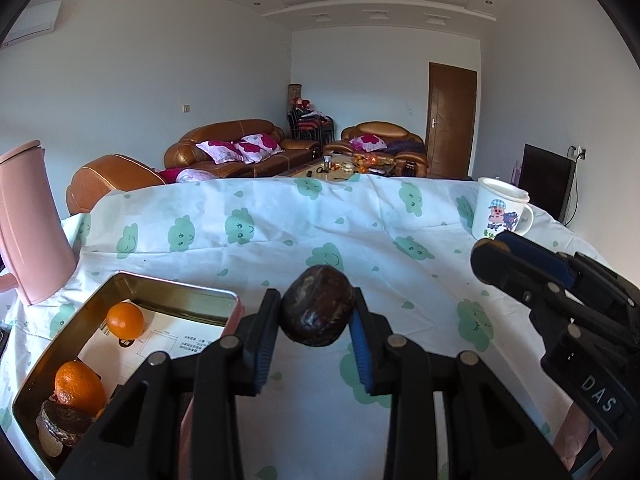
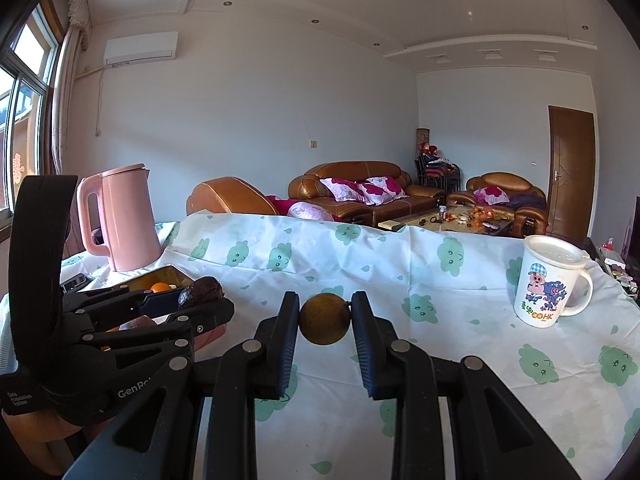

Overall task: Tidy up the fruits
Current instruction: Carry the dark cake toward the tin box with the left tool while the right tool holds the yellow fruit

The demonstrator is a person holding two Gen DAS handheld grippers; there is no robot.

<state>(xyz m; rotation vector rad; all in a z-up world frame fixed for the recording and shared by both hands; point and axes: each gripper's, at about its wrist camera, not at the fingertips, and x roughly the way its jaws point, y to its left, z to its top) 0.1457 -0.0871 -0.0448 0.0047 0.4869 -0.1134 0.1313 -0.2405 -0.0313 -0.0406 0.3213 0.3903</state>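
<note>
Above the desk's near-left corner, the left tongs (image 1: 316, 316) clamp a dark passion fruit (image 1: 318, 306) just right of the tin (image 1: 36, 384), nearer it than the right tongs (image 2: 325, 320) pinching a brown round fruit (image 2: 325, 319).

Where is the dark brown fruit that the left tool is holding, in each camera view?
Left wrist view: the dark brown fruit sits at center, pinched between the left tool fingers, above the tablecloth.
Right wrist view: the same fruit appears at left of center, held in the left tool near the metal tin.
Shared landmark: the cartoon mug, at right in both.
</note>
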